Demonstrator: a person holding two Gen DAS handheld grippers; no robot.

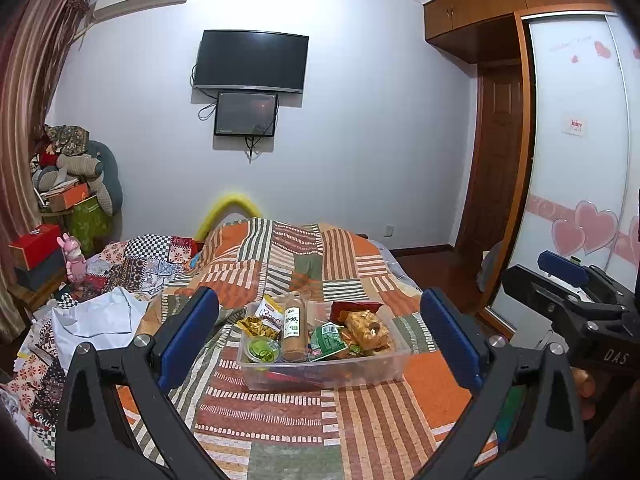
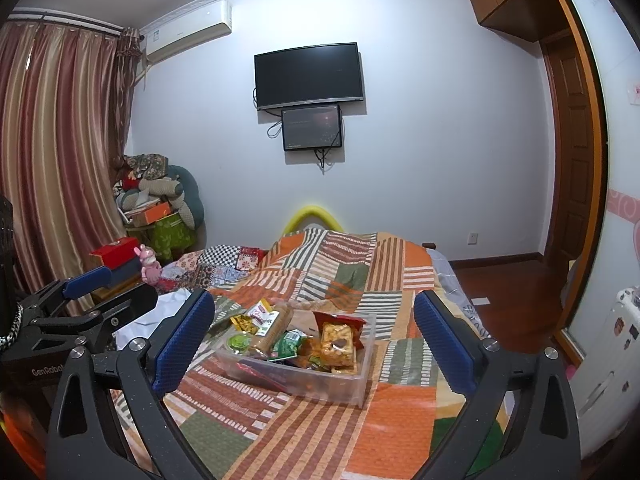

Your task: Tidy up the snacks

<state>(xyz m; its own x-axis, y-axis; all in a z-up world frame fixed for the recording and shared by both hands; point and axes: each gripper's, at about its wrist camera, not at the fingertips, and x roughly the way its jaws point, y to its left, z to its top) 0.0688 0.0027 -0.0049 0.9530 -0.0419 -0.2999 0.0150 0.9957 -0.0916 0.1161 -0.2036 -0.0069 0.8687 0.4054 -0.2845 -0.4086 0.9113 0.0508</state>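
Ahead, the snack bin (image 1: 324, 376) sits between both wide-spread jaws, untouched.

Two black hand-held grippers with blue finger pads

The left gripper (image 1: 320, 336) has two matte black plastic arms with triangular cut-outs, each tipped by a long blue pad (image 1: 188, 336) of ribbed rubber, and round silver screws (image 1: 85, 347) at the joints. The right gripper (image 2: 312, 340) is built the same way, its black arms lightly speckled and its blue pads (image 2: 182, 342) dotted in texture. Seen from the left camera, the right gripper's body carries pale lettering "DAS" (image 1: 616, 357), and bare fingers (image 1: 582, 384) show below it. From the right camera, the left gripper's body reads "GenRobot" (image 2: 47, 370).
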